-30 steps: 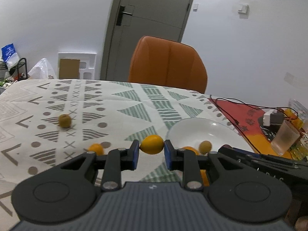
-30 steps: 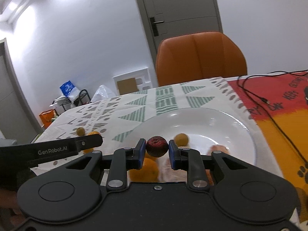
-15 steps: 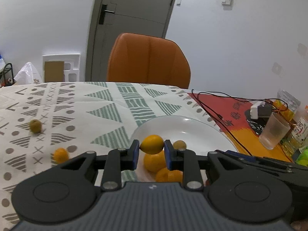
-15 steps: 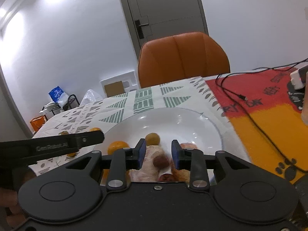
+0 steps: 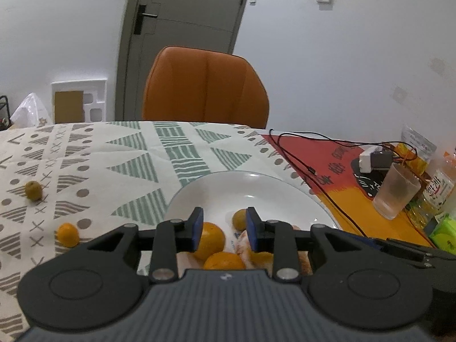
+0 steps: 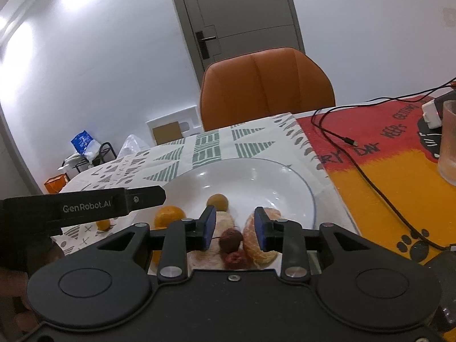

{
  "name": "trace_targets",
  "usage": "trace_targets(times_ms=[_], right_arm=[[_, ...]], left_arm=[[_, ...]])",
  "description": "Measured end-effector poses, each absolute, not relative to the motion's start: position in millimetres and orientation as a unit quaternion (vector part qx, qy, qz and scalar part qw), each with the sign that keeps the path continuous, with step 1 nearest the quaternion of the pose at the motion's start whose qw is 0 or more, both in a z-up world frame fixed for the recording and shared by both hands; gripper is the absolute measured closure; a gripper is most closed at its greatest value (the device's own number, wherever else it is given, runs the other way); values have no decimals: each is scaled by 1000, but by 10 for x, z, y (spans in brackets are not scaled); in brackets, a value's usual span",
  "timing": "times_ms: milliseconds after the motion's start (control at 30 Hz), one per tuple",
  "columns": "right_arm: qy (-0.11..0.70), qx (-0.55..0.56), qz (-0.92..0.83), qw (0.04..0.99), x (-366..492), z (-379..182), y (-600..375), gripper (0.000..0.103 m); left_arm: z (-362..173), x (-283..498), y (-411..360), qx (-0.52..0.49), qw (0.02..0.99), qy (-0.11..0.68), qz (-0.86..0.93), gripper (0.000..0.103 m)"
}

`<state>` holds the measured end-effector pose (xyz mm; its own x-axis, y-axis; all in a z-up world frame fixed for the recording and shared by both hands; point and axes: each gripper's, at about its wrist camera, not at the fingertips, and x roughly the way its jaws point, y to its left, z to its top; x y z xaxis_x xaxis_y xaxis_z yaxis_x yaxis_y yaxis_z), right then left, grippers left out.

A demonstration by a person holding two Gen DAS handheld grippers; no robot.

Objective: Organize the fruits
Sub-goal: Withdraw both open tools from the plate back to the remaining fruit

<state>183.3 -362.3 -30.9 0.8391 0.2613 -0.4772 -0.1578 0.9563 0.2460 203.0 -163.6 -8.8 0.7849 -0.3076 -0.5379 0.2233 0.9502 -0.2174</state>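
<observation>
A white plate (image 5: pixel 256 185) (image 6: pixel 285 176) holds oranges (image 5: pixel 209 240) (image 6: pixel 168 216), a small yellow-green fruit (image 5: pixel 239 219) (image 6: pixel 217 201), peeled orange pieces (image 6: pixel 259 245) and two dark red fruits (image 6: pixel 230 239). My left gripper (image 5: pixel 224 228) hovers open over the plate's near side with nothing between its fingers. A blurred yellow-orange fruit (image 5: pixel 260 256) shows just below its right finger. My right gripper (image 6: pixel 234 228) stands open above the dark red fruits. On the patterned cloth lie a small orange (image 5: pixel 67 234) (image 6: pixel 103 224) and a greenish fruit (image 5: pixel 33 190).
An orange chair (image 5: pixel 205 85) stands behind the table. On the red-and-orange mat to the right lie a black cable (image 5: pixel 313 171), a charger (image 5: pixel 373 161), a frosted cup (image 5: pixel 396 193) (image 6: pixel 450 154) and bottles (image 5: pixel 439 188). The left gripper's body (image 6: pixel 85 208) crosses the right wrist view.
My left gripper moved over the plate and opened, letting go of the yellow fruit. My right gripper let go of the dark red fruit, which now lies in the plate, and opened wider.
</observation>
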Motion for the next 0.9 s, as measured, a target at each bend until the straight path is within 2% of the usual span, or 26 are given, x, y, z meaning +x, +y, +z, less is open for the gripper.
trace_targets(times_ms=[167,233,367,533,733,900], right_arm=[[261,96,117,953,1828,-290,-3522,69],[262,95,117,953,1830,-280,-3478,68],[260,93,120,954,1837,-265,-3395,63],[259,87,126,954,1845,-237,-3253,59],[255,83,133,954,1855,-203,-3105,51],[248,78,137,956,1852,-179,-2979,41]], left_arm=[[-58,1992,-1503,-74,947,290,-118,57],[-51,1981,-1450,-75,948,289,-111,48],[-45,1962,-1333,-78,949,288,-100,41],[-26,1938,-1182,-84,952,285,-79,19],[-9,1943,-985,-88,953,284,-60,9],[5,1908,-806,-95,955,278,-39,6]])
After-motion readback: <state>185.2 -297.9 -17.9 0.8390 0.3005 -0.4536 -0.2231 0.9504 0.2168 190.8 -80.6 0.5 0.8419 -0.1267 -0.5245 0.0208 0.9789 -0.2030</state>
